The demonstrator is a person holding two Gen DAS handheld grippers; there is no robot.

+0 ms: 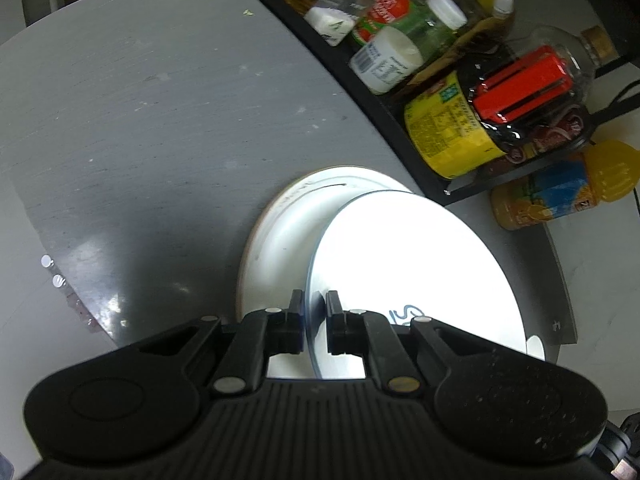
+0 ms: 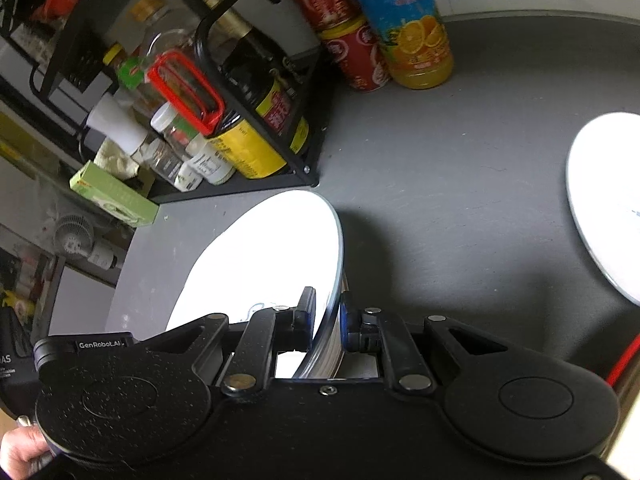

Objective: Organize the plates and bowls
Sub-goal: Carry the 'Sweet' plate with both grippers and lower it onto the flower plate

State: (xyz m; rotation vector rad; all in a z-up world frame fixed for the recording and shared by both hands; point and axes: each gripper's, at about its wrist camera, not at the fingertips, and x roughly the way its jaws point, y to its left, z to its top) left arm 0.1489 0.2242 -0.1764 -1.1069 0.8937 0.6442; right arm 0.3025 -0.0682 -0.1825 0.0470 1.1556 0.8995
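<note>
Your left gripper (image 1: 313,322) pinches a tilted white round plate (image 1: 416,280) by its rim above another white plate (image 1: 280,232); a black condiment rack (image 1: 384,108) stands beyond. Your right gripper (image 2: 327,326) clamps a white plate's (image 2: 264,256) edge beside that rack (image 2: 308,168).

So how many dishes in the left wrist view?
2. A tilted dish clamped in the left gripper; a flat dish on the table behind it. More may hide beneath.

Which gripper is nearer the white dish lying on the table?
Left gripper: its fingers hold a plate just over the dish. The right gripper holds a second plate beside the rack.
</note>
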